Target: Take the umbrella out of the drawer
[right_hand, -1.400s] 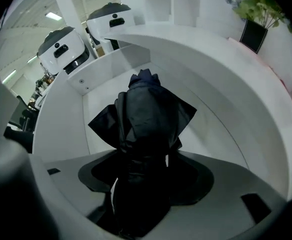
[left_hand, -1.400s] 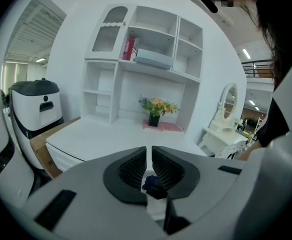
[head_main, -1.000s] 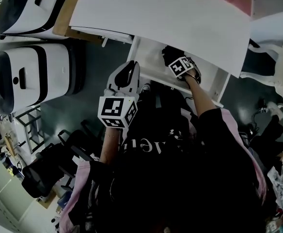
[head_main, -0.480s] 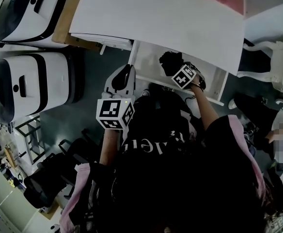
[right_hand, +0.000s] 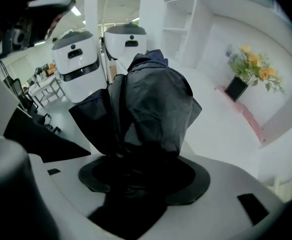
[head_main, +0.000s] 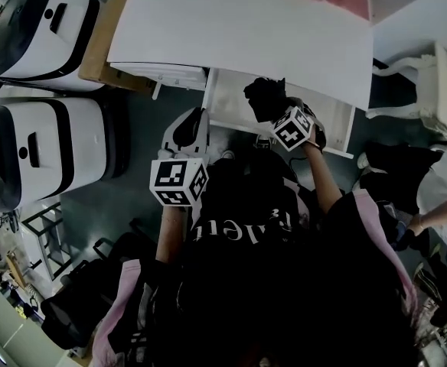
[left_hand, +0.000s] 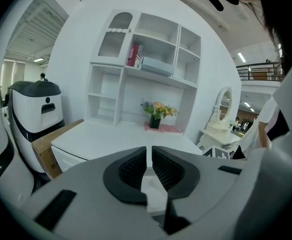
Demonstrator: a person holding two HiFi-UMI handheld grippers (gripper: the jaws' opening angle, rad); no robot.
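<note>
R gripper [right_hand: 141, 166] is clamping the black folded umbrella [right_hand: 153, 101]. Fabric is bunching above the jaws, w/ its lower end hidden inside them. In head view it's hanging over the open white drawer [head_main: 225, 98] under the desk [head_main: 239, 29], blocking much of the drawer's inside. L gripper [left_hand: 149, 154] is hovering near the drawer's left corner, jaws nearly together w/ nothing between.

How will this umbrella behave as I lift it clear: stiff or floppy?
Probably floppy: the umbrella bunches in loose dark folds beyond the right gripper. Likely light: that gripper alone holds it. The fabric might slide in the grip.
</note>
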